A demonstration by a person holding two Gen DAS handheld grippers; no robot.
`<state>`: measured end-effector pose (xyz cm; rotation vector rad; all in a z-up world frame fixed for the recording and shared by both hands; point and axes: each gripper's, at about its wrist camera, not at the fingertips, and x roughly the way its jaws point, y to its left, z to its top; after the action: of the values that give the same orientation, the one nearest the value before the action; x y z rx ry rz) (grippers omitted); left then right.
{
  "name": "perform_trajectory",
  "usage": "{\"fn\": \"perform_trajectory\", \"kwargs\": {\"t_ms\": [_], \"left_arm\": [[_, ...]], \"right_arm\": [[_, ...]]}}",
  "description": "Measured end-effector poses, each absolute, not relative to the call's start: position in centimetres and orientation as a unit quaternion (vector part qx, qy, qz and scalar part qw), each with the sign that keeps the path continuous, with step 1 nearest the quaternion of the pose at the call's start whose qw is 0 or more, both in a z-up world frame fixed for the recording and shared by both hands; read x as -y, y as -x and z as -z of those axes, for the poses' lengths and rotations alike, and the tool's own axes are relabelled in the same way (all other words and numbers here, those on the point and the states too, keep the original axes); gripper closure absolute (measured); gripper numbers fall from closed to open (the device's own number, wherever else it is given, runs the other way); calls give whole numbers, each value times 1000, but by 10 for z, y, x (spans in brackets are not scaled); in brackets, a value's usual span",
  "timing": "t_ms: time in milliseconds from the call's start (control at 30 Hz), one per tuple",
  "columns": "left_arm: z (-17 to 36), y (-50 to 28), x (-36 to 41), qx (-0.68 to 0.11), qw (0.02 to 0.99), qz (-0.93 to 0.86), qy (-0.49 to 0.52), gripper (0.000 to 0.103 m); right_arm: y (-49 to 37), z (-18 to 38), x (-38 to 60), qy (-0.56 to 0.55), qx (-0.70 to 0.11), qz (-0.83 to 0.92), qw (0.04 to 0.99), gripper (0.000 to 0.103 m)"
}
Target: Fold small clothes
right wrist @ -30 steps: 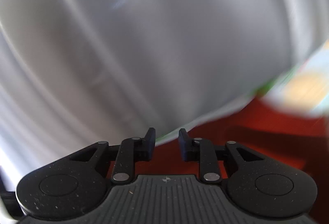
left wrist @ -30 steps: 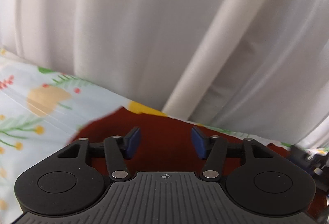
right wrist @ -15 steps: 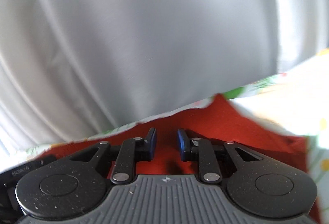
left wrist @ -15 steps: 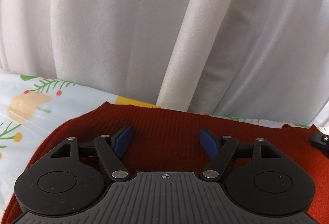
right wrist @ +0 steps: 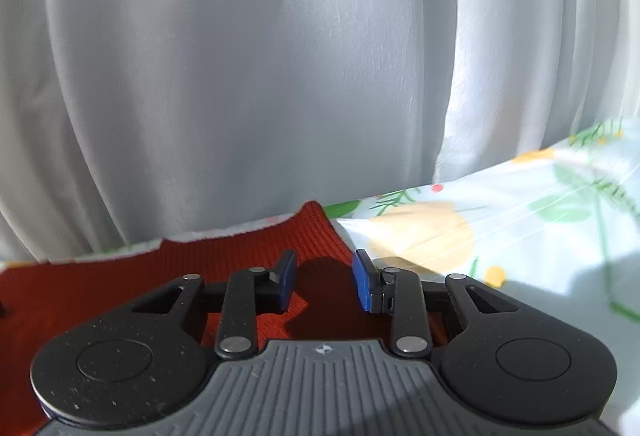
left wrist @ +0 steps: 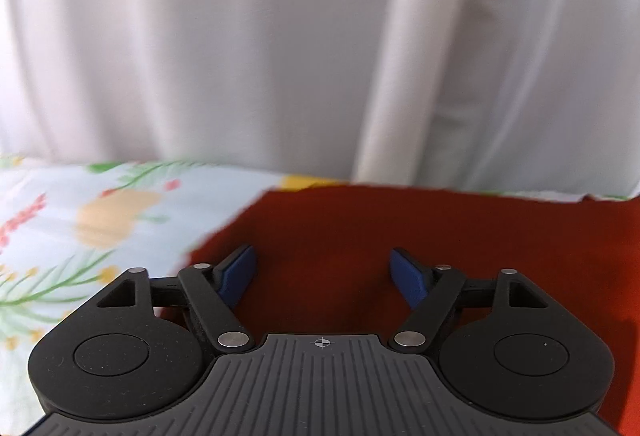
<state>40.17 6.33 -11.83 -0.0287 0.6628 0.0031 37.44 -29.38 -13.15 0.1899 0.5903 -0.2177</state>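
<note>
A rust-red ribbed knit garment [left wrist: 420, 236] lies flat on a flower-printed sheet [left wrist: 80, 220]. My left gripper [left wrist: 323, 268] hovers over the garment's left part, its blue pads spread wide with only cloth below them. In the right wrist view the same red garment [right wrist: 168, 268] ends in a raised corner near the curtain. My right gripper [right wrist: 325, 278] is over that right edge, its jaws opening, and the cloth lies under the gap, not pinched.
A white pleated curtain [left wrist: 280, 55] hangs close behind the bed's far edge, also filling the right wrist view as a curtain [right wrist: 260, 75]. Bare printed sheet [right wrist: 520, 228] stretches to the right of the garment, sunlit.
Both views rolled toward level. The left jaws spread wider over the red cloth. The right jaws closed slightly and then widened, and more of the sheet came into view on the right.
</note>
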Motion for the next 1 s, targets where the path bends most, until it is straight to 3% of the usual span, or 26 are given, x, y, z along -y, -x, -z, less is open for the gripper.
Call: {"fn": "perform_trajectory", "kwargs": {"t_ms": [67,133,233,433,633,767,833,967,1000], "left_arm": [[115,-394,-85,-326,944,-12,51,22],[110,-384,-103,-328,942,-44,55,17],[106,-364,-133,-333,937,-93,48,17],[106,-307,-188,-366,898,-31,242,18],[120,-267,-185,-395,840,63,366,18],[124,-273,-185,-395,826,89,392,19],[130,-283,-189,-394,814,100,414,24],[146,-304,-196,-395,788,107,460,45],[147,-309,-196,-396,785,112,464,45]], "right_arm": [[-367,127,290,-58,-291,119,948,72],[-358,125,290,-23,-296,143,944,61],[-336,117,297,-14,-306,161,938,61],[-276,92,271,-65,-304,52,949,61],[-252,85,198,-98,-312,-87,941,68],[-257,91,159,-99,-326,-130,931,74],[-262,95,146,-104,-337,-140,925,74],[-274,100,126,-97,-354,-144,919,75],[-275,102,121,-95,-357,-145,918,78]]}}
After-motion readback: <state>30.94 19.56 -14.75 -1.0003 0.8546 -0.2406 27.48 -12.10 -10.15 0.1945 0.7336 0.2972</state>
